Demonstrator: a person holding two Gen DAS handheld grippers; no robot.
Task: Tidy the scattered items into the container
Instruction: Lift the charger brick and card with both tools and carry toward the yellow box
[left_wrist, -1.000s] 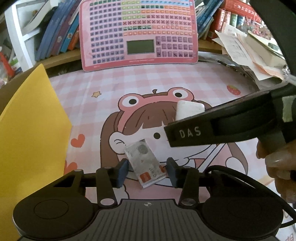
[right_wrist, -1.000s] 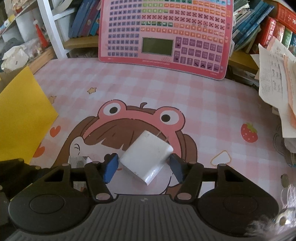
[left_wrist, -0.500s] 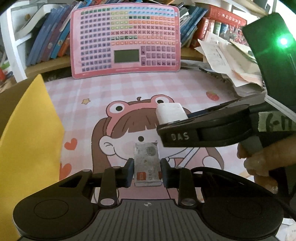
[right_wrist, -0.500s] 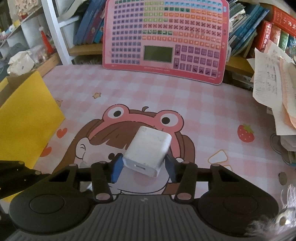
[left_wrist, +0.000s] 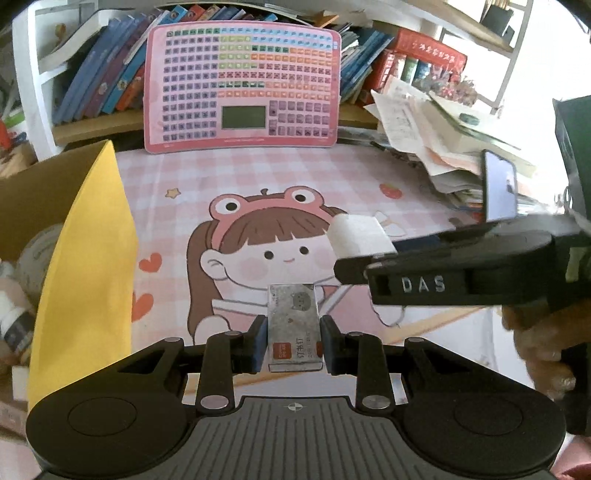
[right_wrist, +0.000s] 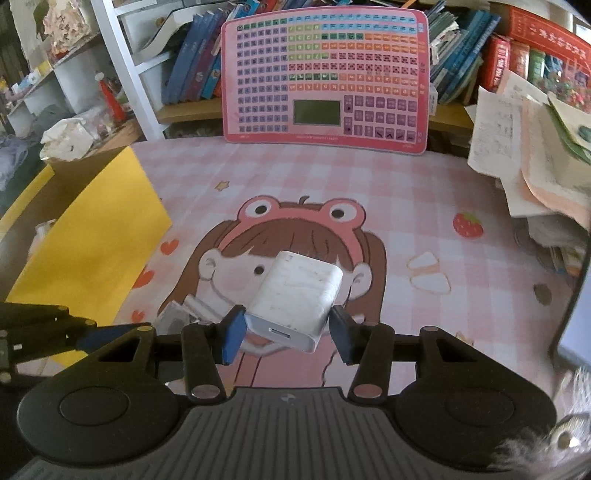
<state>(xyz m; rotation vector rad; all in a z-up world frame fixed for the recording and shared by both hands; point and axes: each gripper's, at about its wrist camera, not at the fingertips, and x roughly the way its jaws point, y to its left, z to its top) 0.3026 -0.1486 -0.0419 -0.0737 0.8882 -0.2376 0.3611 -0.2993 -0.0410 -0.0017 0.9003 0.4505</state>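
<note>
Here, nearest the left wrist camera, the left gripper (left_wrist: 293, 345) pinches a small grey staple box (left_wrist: 294, 326) by its long sides, both blue pads pressed flat against it, the box clear of the mat. In the right wrist view the right gripper (right_wrist: 287, 334) clamps a white charger block (right_wrist: 295, 299), a port showing on the end that faces the camera, and the block too hangs above the mat. The same right gripper crosses the left view from the right as a dark bar marked DAS, a hand (left_wrist: 541, 350) wrapped around its grip and the white block showing at its tip. Beneath both lies the pink checked desk mat (right_wrist: 295, 177) printed with a cartoon girl in a frog hat. To the left stands the cardboard box (left_wrist: 29, 199) with a yellow flap (left_wrist: 88, 266), some things already inside it, though they are too blurred to name. Farther back a pink learning tablet (right_wrist: 325, 74) leans against shelves of books (right_wrist: 195, 74), and loose papers (right_wrist: 524, 155) pile up at the right.
</note>
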